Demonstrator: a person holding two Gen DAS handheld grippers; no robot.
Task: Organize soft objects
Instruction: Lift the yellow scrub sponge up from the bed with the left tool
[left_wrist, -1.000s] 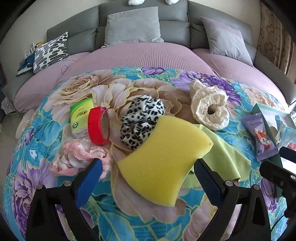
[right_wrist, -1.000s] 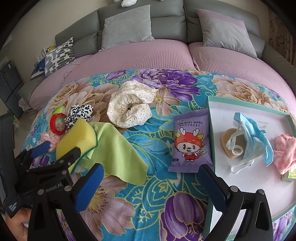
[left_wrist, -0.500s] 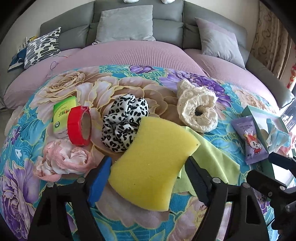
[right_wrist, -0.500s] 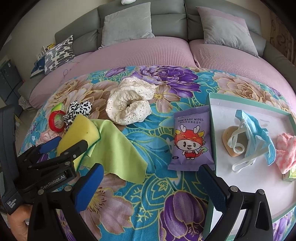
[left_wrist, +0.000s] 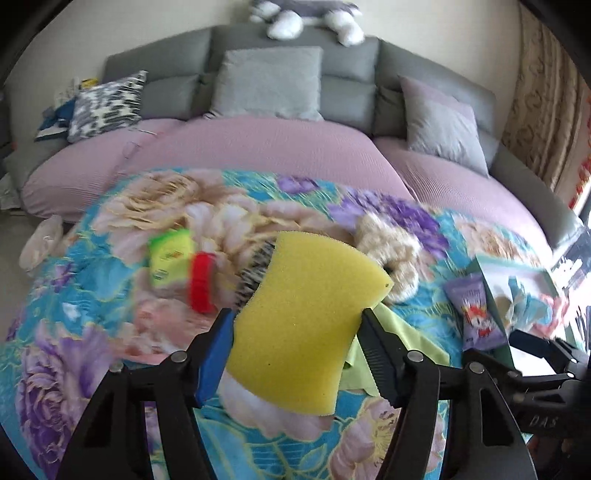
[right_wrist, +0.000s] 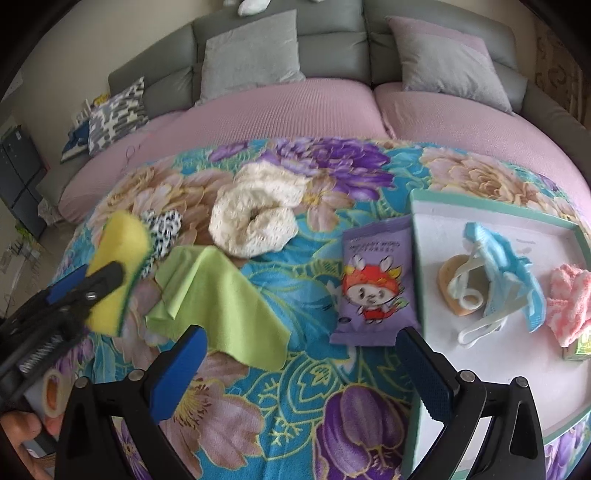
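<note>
My left gripper is shut on a yellow sponge and holds it lifted above the flowered blanket; the sponge also shows in the right wrist view. My right gripper is open and empty above the blanket, near a purple baby wipes pack. A light green cloth, a cream scrunchie and a leopard scrunchie lie on the blanket. A white tray at the right holds a blue face mask, a tan heart-shaped pad and a pink fluffy cloth.
A red tape roll, a green tissue pack and a pink fabric piece lie left of the sponge, blurred. Behind the blanket is a pink sofa seat with grey cushions. A patterned pillow lies at the far left.
My left gripper closed on the yellow sponge and lifted it off the blanket. The right gripper stayed open and moved little.
</note>
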